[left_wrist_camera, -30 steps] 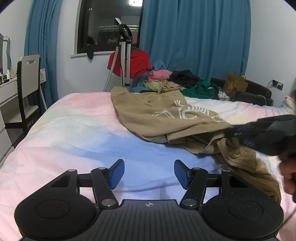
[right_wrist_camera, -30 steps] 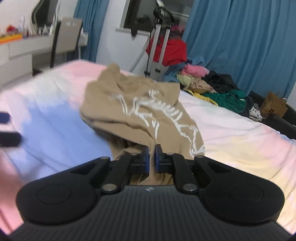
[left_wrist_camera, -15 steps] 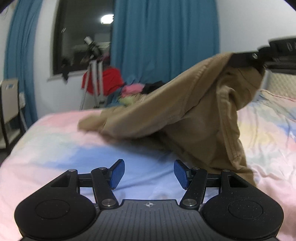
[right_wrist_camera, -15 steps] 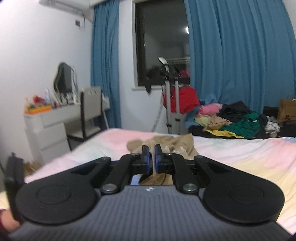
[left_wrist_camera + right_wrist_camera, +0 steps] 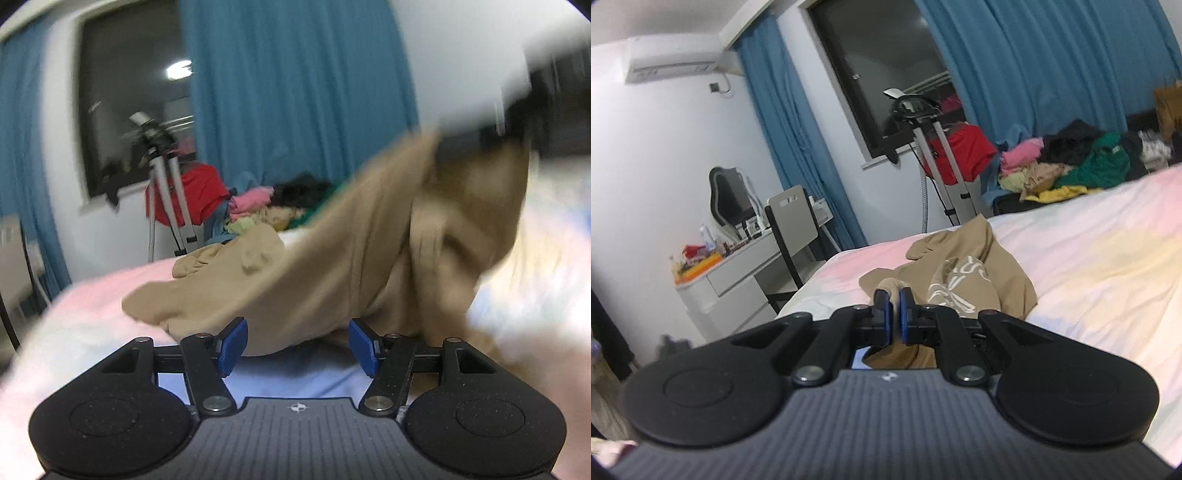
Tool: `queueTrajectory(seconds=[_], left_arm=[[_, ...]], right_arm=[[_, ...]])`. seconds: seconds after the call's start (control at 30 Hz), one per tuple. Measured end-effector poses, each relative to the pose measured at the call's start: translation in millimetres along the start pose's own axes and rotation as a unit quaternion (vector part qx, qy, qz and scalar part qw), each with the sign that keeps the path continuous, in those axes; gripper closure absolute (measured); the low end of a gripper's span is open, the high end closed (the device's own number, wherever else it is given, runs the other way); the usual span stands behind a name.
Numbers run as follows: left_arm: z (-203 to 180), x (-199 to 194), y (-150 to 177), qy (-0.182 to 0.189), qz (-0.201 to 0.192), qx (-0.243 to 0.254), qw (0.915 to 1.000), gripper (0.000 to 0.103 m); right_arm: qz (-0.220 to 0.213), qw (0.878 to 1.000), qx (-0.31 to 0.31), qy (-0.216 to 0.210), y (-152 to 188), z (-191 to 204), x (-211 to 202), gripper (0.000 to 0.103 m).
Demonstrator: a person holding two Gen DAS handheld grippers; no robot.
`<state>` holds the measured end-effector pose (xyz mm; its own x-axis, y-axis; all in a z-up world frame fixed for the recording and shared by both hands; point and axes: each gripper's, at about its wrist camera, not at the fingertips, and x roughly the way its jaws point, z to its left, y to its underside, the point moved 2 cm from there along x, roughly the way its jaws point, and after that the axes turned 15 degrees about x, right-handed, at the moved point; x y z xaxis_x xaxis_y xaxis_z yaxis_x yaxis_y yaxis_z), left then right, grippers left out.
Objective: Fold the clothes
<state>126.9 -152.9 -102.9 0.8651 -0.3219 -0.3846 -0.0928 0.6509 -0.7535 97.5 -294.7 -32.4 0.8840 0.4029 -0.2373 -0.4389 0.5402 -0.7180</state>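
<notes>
The tan sweatshirt (image 5: 332,251), which lay crumpled flat on the pastel bedspread (image 5: 1089,258) a second ago, now hangs in a long drape across the centre and right of the left wrist view — one edge lifted high at upper right by the right gripper (image 5: 893,310), the rest trailing down to the bed at centre left. The right gripper's blue pads are pinched nearly together on a fold of the tan cloth, seen at the centre of its own view. The left gripper (image 5: 297,345) is empty, its jaws standing moderately wide at lower centre, and it has drawn closer to the hanging lower edge than it was a second ago. Judging by this, the garment is being picked up and shaken out so it can be spread flat; no fold is made yet, and a second corner likely needs catching next.

Around the bed: a heap of unfolded clothes (image 5: 1071,162) at upper right of the right wrist view, a tripod (image 5: 938,158) with a red garment (image 5: 964,151) before the dark window, a chair (image 5: 792,225) and desk (image 5: 713,273) at left. Nothing blocks the bedspread itself — though motion blur hides the sweatshirt's hem and sleeves.
</notes>
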Motion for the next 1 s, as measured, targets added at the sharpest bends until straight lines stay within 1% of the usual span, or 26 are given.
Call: queueTrajectory(seconds=[0.07, 0.13, 0.17, 0.27, 0.3, 0.37, 0.47, 0.53, 0.6, 0.67, 0.7, 0.73, 0.77, 0.8, 0.87, 0.97, 1.0], left_arm=[[-9, 26, 6, -0.01, 0.027, 0.048, 0.9984, 0.04], [-13, 51, 11, -0.022, 0.05, 0.081, 0.9952, 0.039], [-13, 62, 12, -0.037, 0.06, 0.096, 0.9928, 0.039], [-8, 93, 11, -0.124, 0.094, 0.13, 0.9793, 0.039], [-5, 102, 9, -0.142, 0.094, 0.13, 0.9767, 0.039], [3, 113, 1, -0.165, 0.087, 0.116, 0.9756, 0.038], [16, 115, -14, -0.193, 0.06, 0.072, 0.9768, 0.038], [24, 109, -24, -0.206, 0.038, 0.03, 0.9773, 0.038], [27, 97, -29, -0.215, 0.014, 0.001, 0.9765, 0.039], [31, 89, -33, -0.216, -0.009, -0.02, 0.9762, 0.049], [34, 85, -34, -0.21, -0.019, -0.031, 0.977, 0.068], [36, 81, -35, -0.204, -0.029, -0.042, 0.9777, 0.091], [38, 75, -38, -0.193, -0.037, -0.048, 0.9794, 0.101], [40, 68, -41, -0.18, -0.045, -0.052, 0.9813, 0.103], [45, 55, -47, -0.155, -0.06, -0.06, 0.9843, 0.103], [40, 37, -49, -0.127, -0.078, -0.033, 0.9883, 0.102], [38, 32, -46, -0.112, -0.078, -0.03, 0.9902, 0.1]], right_arm=[[-0.005, 1.0, 0.023, -0.003, -5, -11, 0, 0.094], [-0.014, 0.999, 0.044, -0.007, -13, -23, -2, 0.094], [-0.019, 0.998, 0.055, -0.009, -17, -29, -3, 0.094], [-0.026, 0.996, 0.083, -0.012, -24, -45, -3, 0.094], [-0.028, 0.995, 0.093, -0.013, -26, -50, -3, 0.094], [-0.03, 0.993, 0.11, -0.018, -28, -56, -3, 0.094], [-0.034, 0.992, 0.123, -0.021, -30, -60, -3, 0.094], [-0.036, 0.991, 0.124, -0.02, -30, -63, -4, 0.094], [-0.035, 0.991, 0.13, -0.02, -30, -66, -5, 0.094], [-0.034, 0.99, 0.137, -0.023, -31, -68, -5, 0.094], [-0.034, 0.989, 0.138, -0.025, -31, -68, -5, 0.094], [-0.033, 0.989, 0.139, -0.026, -31, -69, -4, 0.094], [-0.03, 0.989, 0.139, -0.027, -30, -69, -3, 0.094], [-0.028, 0.99, 0.139, -0.027, -30, -69, -2, 0.094], [-0.022, 0.99, 0.139, -0.028, -28, -69, 1, 0.094], [-0.021, 0.99, 0.137, -0.028, -28, -67, 2, 0.094], [-0.021, 0.99, 0.134, -0.028, -28, -66, 1, 0.094]])
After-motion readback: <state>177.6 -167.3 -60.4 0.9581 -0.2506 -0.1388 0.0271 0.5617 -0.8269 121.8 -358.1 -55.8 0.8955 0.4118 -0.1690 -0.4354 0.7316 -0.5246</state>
